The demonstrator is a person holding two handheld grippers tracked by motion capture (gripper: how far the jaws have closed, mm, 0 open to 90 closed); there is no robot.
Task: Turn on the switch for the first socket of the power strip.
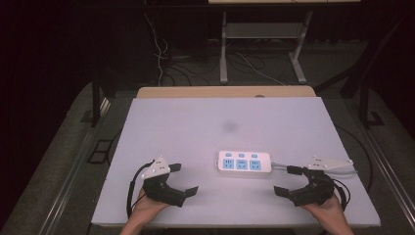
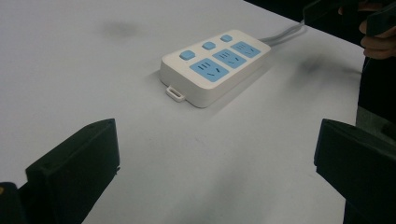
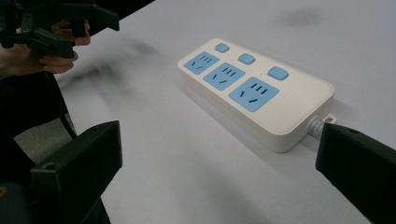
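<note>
Power strip [image 1: 244, 162] first: I see it lying flat on the white table [image 1: 195, 122], white-bodied, with three blue sockets [image 1: 241, 165] in a row and three small blue switches [image 1: 241, 155] just behind them on the far side. Its grey cord [image 1: 280, 166] leaves the right-hand end of the strip and runs off toward my right gripper. A small tab [image 2: 175, 93] sticks out from the strip's left end, touching the tabletop. Beyond the strip, toward the far edge, there is a faint dark smudge [image 1: 229, 127] on the table. To the left of the strip and nearer to me sits my left gripper [image 1: 182, 179], held in a hand [image 1: 147, 208], its jaws spread wide with nothing between them; the strip lies ahead of it, well apart. To the right of the strip sits my right gripper [image 1: 288, 180], also hand-held [image 1: 325, 210], jaws likewise spread and empty, with the strip's corded end just beside one jaw in the right gripper view. Behind the table, past the strip, stands a white-legged desk frame [image 1: 259, 34] with loose cables [image 1: 161, 54] on the floor.
</note>
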